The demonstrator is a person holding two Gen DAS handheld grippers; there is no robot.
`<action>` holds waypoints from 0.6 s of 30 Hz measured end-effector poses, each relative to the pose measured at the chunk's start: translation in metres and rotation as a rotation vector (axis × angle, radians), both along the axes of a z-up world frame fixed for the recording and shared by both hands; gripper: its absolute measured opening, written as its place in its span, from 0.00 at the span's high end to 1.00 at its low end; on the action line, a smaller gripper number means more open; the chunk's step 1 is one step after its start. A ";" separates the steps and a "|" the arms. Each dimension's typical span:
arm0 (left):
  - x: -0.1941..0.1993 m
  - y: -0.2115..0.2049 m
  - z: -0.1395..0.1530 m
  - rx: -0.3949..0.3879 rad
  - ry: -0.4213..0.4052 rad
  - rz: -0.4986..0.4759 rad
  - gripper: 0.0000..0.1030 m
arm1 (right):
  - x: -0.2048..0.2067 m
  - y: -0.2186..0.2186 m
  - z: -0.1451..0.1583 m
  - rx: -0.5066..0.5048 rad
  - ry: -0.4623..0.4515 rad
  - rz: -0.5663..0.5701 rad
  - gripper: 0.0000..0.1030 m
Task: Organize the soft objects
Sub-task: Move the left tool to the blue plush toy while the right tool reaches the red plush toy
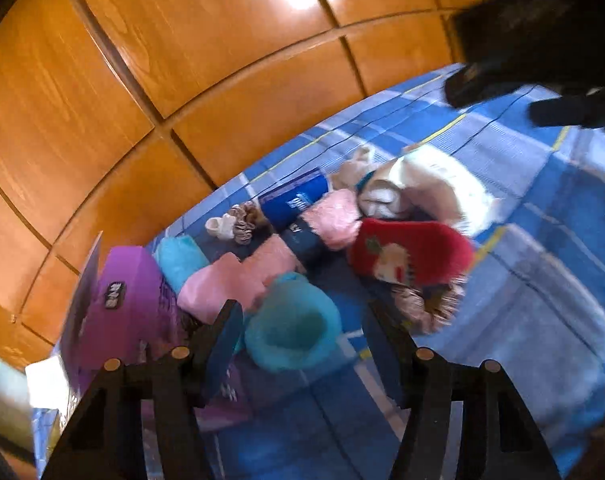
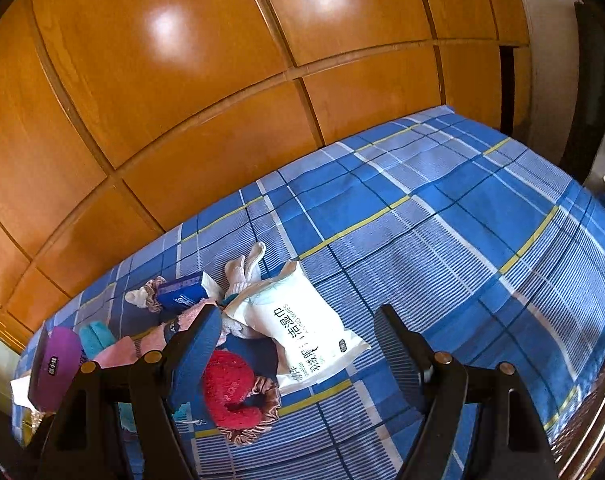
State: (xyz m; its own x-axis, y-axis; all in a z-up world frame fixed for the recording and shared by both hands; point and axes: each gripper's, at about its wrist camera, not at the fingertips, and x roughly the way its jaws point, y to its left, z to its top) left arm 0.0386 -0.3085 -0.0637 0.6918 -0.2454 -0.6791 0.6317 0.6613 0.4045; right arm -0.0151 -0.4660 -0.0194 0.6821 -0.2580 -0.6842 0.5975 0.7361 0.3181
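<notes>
Soft things lie in a heap on the blue plaid bed sheet point(image 2: 462, 220). My left gripper point(image 1: 302, 312) is open, and a fluffy teal piece point(image 1: 294, 336) lies between its fingers without being pressed. Past it are folded pink cloths point(image 1: 222, 284), a teal roll point(image 1: 178, 260), a fluffy pink piece point(image 1: 334, 216) and a red fluffy item point(image 1: 410, 248). My right gripper point(image 2: 298, 316) hangs open above a white wet-wipes pack point(image 2: 302, 320); the red fluffy item point(image 2: 230, 392) sits on a brown satin scrunchie point(image 2: 262, 400) near its left finger. White socks point(image 2: 246, 268) lie behind the pack.
A purple box point(image 1: 130, 304) stands at the left edge of the heap, a blue tissue pack point(image 1: 294, 200) and scrunchies point(image 1: 246, 220) behind it. Wooden wardrobe panels point(image 2: 182, 80) rise along the bed's far side. A dark blurred shape point(image 1: 542, 40) fills the top right of the left wrist view.
</notes>
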 end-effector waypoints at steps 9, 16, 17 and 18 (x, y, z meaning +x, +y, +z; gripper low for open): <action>0.012 0.008 -0.002 -0.092 0.100 -0.053 0.94 | -0.003 -0.006 -0.002 0.025 -0.013 -0.016 0.23; -0.041 0.038 0.026 -0.241 0.220 -0.253 1.00 | -0.006 -0.010 -0.004 0.045 -0.011 -0.036 0.23; -0.048 0.044 0.027 -0.251 0.238 -0.259 1.00 | -0.006 -0.010 -0.004 0.044 -0.011 -0.037 0.23; -0.054 0.049 0.027 -0.248 0.253 -0.263 1.00 | -0.006 -0.011 -0.005 0.045 -0.010 -0.038 0.23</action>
